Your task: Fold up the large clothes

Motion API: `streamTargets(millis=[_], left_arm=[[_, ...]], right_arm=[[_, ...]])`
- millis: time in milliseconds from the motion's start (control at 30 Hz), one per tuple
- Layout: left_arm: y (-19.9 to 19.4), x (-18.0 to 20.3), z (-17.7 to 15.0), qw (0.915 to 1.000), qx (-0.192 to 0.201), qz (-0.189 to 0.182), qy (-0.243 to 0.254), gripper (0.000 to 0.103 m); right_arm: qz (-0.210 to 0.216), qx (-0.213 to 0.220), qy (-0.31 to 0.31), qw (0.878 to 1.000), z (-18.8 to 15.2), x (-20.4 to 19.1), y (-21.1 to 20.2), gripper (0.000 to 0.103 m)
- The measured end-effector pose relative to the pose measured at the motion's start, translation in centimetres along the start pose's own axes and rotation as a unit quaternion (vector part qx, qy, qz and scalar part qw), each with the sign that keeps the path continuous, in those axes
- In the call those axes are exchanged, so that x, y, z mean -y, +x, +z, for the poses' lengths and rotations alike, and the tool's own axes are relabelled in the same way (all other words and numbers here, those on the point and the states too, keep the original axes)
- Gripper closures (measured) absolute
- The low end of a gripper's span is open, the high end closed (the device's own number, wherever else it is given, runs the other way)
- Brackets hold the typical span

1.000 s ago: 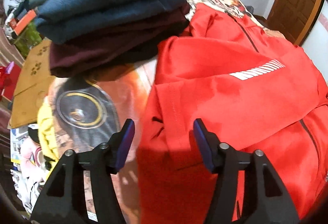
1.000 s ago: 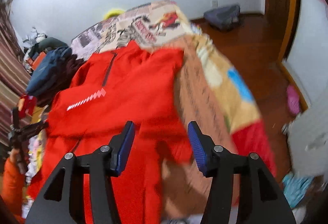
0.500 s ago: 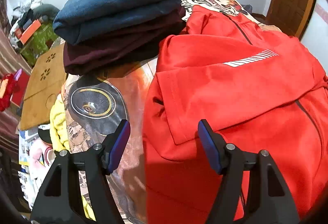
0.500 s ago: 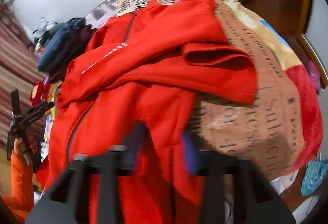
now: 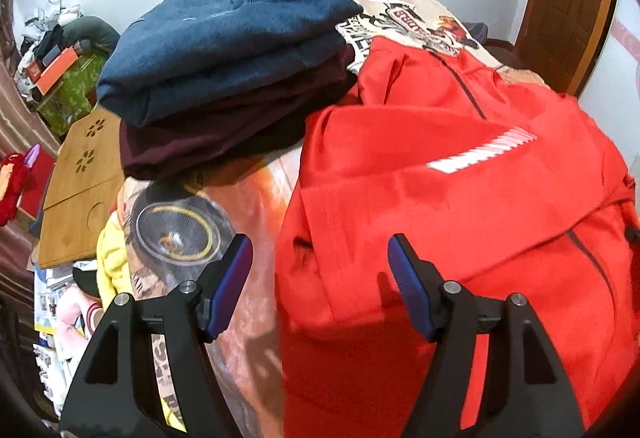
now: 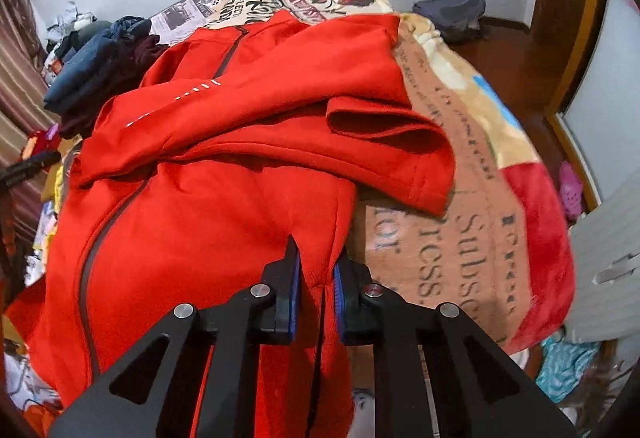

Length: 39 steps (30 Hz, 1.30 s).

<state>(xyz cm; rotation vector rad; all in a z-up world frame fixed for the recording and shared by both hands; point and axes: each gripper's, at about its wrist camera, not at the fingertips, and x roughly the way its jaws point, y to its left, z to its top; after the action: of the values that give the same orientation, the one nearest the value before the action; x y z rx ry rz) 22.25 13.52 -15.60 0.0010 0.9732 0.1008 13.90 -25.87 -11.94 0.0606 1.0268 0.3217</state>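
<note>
A red zip jacket [image 5: 460, 197] lies spread on the bed with one sleeve folded across its front. My left gripper [image 5: 319, 242] hovers open above the jacket's left edge, and nothing sits between its blue pads. In the right wrist view, the red jacket [image 6: 240, 141] fills the middle. My right gripper [image 6: 316, 258] is at the jacket's lower right side. Its jaws are closing, with a fold of the red fabric pinched between the pads. The other sleeve's cuff [image 6: 400, 157] lies loose over the blanket.
A folded stack, blue garment [image 5: 224, 41] over a maroon one [image 5: 224, 125], sits left of the jacket. The printed blanket [image 6: 460, 217] covers the bed. A wooden lap table [image 5: 80, 181] and a yellow cloth [image 5: 114, 262] lie off the left edge. A dark bag [image 6: 452, 13] is on the floor.
My right gripper came down onto the jacket's lower right side and closed from wide open onto the fabric. The left gripper lifted a little and its jaws widened slightly.
</note>
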Motion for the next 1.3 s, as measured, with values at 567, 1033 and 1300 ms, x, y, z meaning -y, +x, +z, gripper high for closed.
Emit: streamTargets(millis=[567, 1033, 1300], left_arm=[[8.6, 0.8, 7.4, 0.9991, -0.011, -0.04, -0.011, 0.057], [11.1, 0.0, 5.7, 0.9996, -0.012, -0.011, -0.021, 0.075], [8.5, 0.8, 3.0, 0.9987, -0.004, -0.044, 0.026, 0.026]], right_arm=[[-0.049, -0.015, -0.008, 0.999, 1.7, 3.4, -1.1, 0.087], [-0.023, 0.034, -0.075, 0.996, 9.9, -2.0, -5.0, 0.068], [0.103, -0.001, -0.127, 0.986, 16.8, -12.9, 3.7, 0.061]])
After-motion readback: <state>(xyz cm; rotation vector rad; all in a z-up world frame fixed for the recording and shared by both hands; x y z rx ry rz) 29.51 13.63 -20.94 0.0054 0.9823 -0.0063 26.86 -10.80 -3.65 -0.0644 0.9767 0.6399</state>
